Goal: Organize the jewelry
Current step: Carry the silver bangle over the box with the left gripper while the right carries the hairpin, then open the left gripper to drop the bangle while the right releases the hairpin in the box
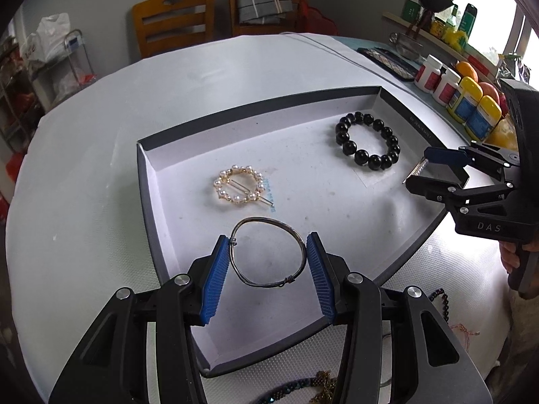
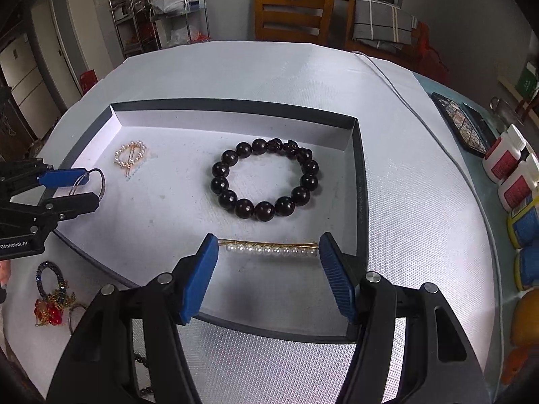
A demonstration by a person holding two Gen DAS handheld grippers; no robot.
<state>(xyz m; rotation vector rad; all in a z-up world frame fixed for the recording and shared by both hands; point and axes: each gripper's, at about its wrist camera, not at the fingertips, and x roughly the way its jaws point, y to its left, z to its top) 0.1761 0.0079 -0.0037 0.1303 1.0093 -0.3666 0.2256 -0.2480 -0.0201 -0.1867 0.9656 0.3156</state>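
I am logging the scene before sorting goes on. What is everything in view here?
tray: one, grey with white floor, on the table
table: one, white cover
black bead bracelet: one, in the tray's right half
round pearl clip: one, gold and white, on the tray's left
silver bangle: one, held over the tray
pearl bar clip: one, gold and white, held over the tray
loose jewellery heap: several pieces, red, gold, dark, on the table at the tray's near left corner
bottles: several, white, yellow, table's right edge
chairs: two, wooden, behind the table
left tongs: shut on the bangle
right tongs: shut on the bar clip
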